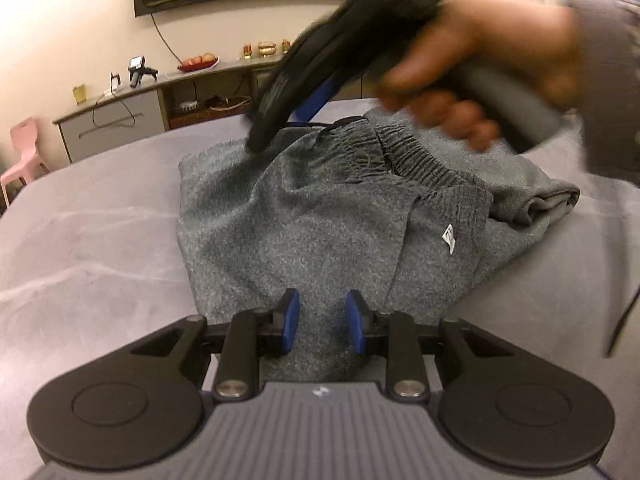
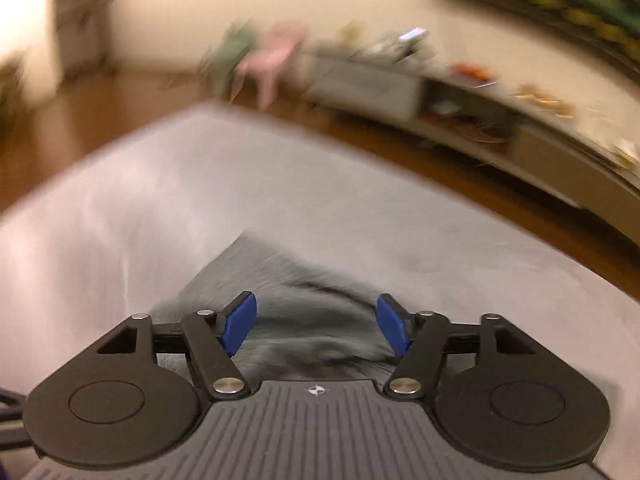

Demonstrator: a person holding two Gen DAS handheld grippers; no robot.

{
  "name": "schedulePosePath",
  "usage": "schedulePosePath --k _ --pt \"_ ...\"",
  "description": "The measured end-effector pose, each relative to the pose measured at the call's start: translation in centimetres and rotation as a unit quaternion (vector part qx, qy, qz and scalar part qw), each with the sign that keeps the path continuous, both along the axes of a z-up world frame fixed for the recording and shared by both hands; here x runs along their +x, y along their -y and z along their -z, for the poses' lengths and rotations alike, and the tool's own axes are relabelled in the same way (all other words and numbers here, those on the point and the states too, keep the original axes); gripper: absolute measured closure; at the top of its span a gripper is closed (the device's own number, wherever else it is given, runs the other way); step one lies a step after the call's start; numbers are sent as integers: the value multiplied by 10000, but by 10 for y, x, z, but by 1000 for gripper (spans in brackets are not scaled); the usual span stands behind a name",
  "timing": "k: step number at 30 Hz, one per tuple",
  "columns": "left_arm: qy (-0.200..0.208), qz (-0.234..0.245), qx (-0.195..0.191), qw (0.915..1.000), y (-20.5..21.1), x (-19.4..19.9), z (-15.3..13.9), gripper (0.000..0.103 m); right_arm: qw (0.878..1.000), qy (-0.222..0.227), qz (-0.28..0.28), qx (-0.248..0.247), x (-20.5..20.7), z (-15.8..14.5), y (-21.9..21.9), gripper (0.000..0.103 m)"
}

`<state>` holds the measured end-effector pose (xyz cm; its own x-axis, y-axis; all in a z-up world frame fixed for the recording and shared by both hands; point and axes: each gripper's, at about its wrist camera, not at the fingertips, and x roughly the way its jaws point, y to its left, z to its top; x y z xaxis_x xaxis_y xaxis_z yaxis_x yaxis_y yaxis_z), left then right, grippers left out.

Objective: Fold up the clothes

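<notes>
A grey pair of knit trousers [image 1: 320,220] lies folded on a grey bed surface [image 1: 92,240], elastic waistband at the far side, a white tag on a pocket. My left gripper [image 1: 322,322] is open just over the near edge of the garment, nothing between its blue pads. My right gripper [image 2: 316,326] is open above a corner of the same garment [image 2: 288,280]; that view is motion-blurred. In the left wrist view the right gripper's body [image 1: 320,60], held in a hand, hovers over the garment's far edge.
A low sideboard [image 1: 160,100] with small items stands against the far wall. A pink child's chair [image 1: 24,156] is at the far left on the wooden floor [image 2: 60,132]. The bed's edge [image 2: 320,136] lies beyond the garment.
</notes>
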<state>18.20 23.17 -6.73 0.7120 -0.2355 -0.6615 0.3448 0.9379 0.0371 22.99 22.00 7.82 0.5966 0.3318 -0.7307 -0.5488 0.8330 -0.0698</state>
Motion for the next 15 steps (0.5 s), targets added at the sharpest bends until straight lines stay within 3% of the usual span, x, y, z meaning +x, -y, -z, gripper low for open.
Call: schedulePosePath --k 1,2,4,5,7,10,12,15 --pt "-17 6 -2 10000 -1 0 0 77 9993 -88 45 -354 13 11 -10 56" --pt "-25 12 14 10000 -2 0 0 77 9974 -153 101 -695 26 21 -19 57" --pt "-8 31 -69 10000 -8 -2 -4 77 9957 -57 358 -853 42 23 -18 45" --pt "6 41 -130 9999 -11 -3 -6 77 9960 -19 504 -744 45 17 -12 45" --pt "77 42 -256 9996 -18 -5 -12 76 9961 131 873 18 29 -13 22 43" --pt "252 -114 -436 9987 -30 6 -29 76 9876 252 1280 876 -11 -38 67 38" --pt "243 -210 -490 9983 -34 29 -44 76 9871 103 1244 998 -42 -29 87 35" --pt "205 -194 -496 9984 -28 72 -53 76 9884 -246 1095 1026 -76 9 96 37"
